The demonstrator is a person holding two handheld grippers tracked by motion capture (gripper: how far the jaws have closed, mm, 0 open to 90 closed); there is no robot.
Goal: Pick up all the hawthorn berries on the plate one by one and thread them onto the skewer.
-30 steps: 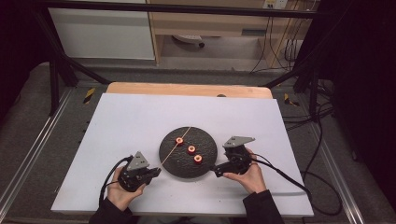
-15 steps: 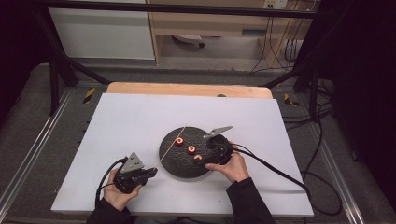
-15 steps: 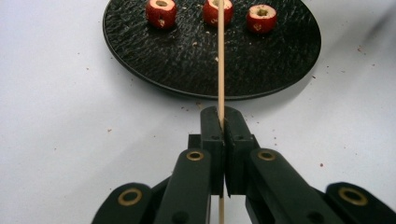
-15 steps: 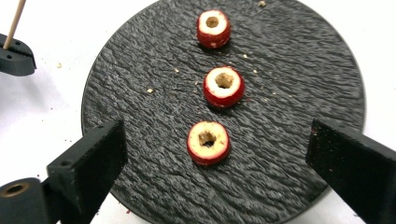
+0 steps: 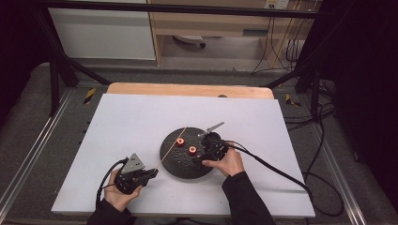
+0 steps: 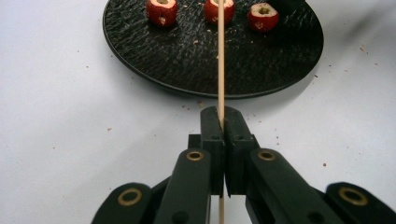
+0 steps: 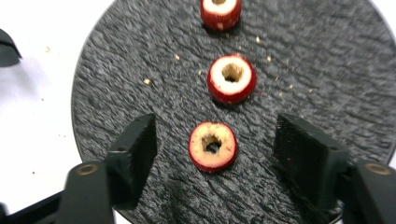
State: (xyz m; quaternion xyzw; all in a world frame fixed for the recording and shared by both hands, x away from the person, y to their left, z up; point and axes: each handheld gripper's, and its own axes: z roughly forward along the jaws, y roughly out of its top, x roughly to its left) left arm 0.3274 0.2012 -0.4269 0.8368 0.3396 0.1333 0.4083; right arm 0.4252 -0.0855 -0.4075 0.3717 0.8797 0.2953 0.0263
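Observation:
A black round plate point(image 5: 180, 165) lies on the white table and carries three red cored fruit pieces. My left gripper point(image 5: 152, 172) sits at the plate's near left, shut on a thin wooden skewer point(image 6: 221, 65) that slants across the plate point(image 6: 187, 65). From the left gripper point(image 6: 220, 119) the skewer points at the middle piece point(image 6: 212, 10). My right gripper point(image 7: 219, 135) is open low over the plate point(image 7: 140, 70), one jaw on each side of the nearest piece point(image 7: 213, 147) without touching it. The other two pieces point(image 7: 231, 78) point(image 7: 220, 11) line up beyond.
The white table point(image 5: 126, 122) spreads wide around the plate, with a wooden strip point(image 5: 187, 90) along its far edge. Black cables point(image 5: 272, 164) trail from both grippers toward the right and the near edge. Crumbs dot the plate.
My right gripper has moved left from the plate's right edge to over the plate, straddling a fruit piece. The left gripper has shifted slightly, still holding the skewer.

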